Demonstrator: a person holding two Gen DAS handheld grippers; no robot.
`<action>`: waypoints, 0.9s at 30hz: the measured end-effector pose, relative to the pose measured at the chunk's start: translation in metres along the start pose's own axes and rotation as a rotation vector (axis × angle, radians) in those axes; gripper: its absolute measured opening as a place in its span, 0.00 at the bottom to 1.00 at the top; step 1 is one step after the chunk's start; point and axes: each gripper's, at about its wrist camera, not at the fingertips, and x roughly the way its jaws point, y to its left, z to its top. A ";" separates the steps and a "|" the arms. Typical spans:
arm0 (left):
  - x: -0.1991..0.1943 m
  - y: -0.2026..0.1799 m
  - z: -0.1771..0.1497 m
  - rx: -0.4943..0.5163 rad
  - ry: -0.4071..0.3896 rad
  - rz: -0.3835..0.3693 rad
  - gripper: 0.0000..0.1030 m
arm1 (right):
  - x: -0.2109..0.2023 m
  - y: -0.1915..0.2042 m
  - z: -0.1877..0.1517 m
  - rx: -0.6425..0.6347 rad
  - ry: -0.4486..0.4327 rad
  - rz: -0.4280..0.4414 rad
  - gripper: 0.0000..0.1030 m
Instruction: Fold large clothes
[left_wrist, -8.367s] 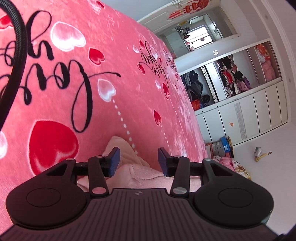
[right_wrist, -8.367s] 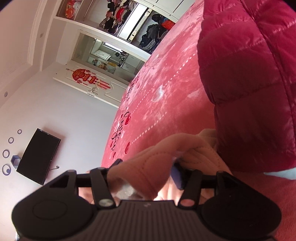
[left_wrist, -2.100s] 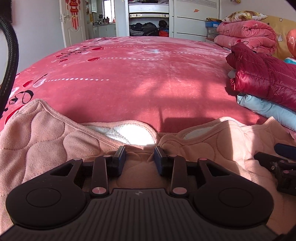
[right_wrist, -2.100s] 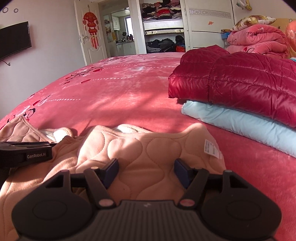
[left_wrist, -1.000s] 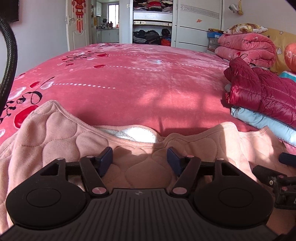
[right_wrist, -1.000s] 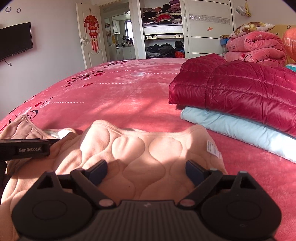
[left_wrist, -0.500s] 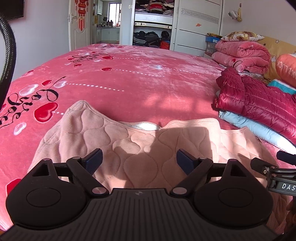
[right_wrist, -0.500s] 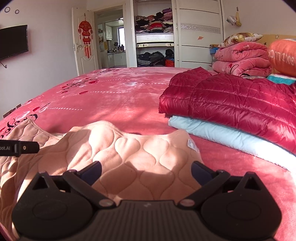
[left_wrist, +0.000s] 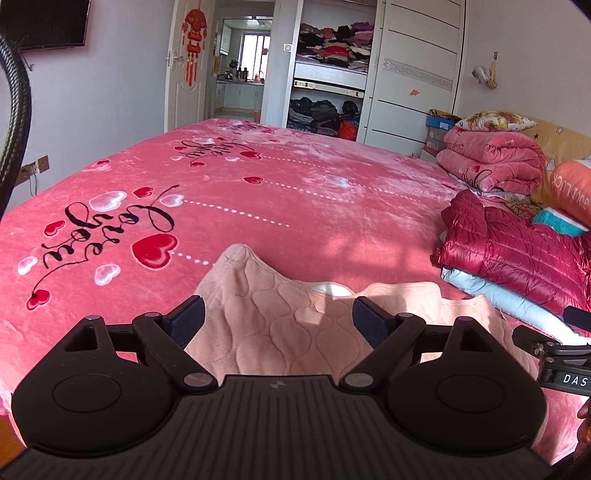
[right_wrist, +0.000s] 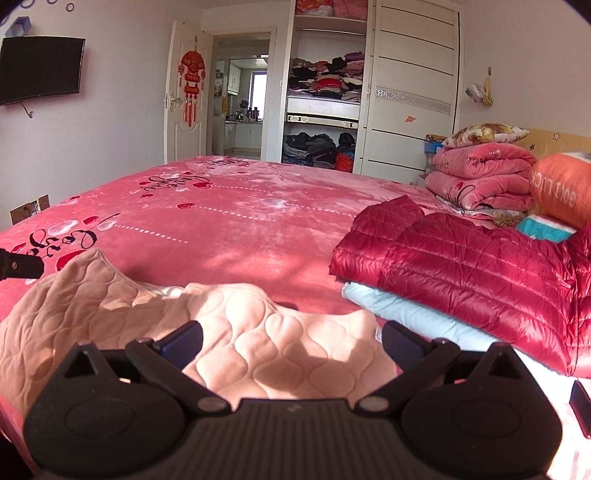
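both grippers spread wide above the pink quilted garment

the pink quilted garment (left_wrist: 295, 325) lies flat on the bed (left_wrist: 295, 206), at the near edge of the red blanket printed with hearts and black script. its heart-stitched surface faces up, and a strip of white lining (left_wrist: 328, 288) shows at the dip along its far edge. one corner of the garment rises to a point on the side toward the "love you" lettering (left_wrist: 107, 232).

the left gripper (left_wrist: 277, 317) hangs over the garment with its jaws at full spread, having just finished opening; nothing is between them but air, and the cloth lies below, apart from the pads. the right gripper (right_wrist: 291, 339) hangs over the other half of the garment, its jaws likewise standing wide with nothing clamped. from the left wrist view, part of the right gripper shows at the garment's right side, and in the right wrist view a tip of the left one juts in beyond the garment's left corner.

beside the garment, on the headboard side, a dark red puffer jacket (right_wrist: 480, 266) is stacked on a pale blue folded item (right_wrist: 413, 317). further from the garment, past the jacket, sit folded pink blankets (right_wrist: 480, 177) and an orange cushion (right_wrist: 561, 188). across the bed from the garment an open wardrobe (right_wrist: 325, 110) holds piles of clothes, with a doorway (right_wrist: 240, 107) next to it and a dark screen (right_wrist: 40, 74) on the wall.
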 end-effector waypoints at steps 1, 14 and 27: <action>-0.004 0.002 0.001 -0.005 -0.005 0.002 1.00 | -0.003 0.003 0.003 -0.005 -0.006 0.001 0.99; -0.033 0.020 0.010 -0.041 -0.051 0.013 1.00 | -0.030 0.012 0.031 -0.010 -0.081 -0.009 0.99; -0.023 0.016 0.014 -0.070 -0.049 0.027 1.00 | -0.035 0.012 0.037 -0.005 -0.091 -0.022 0.99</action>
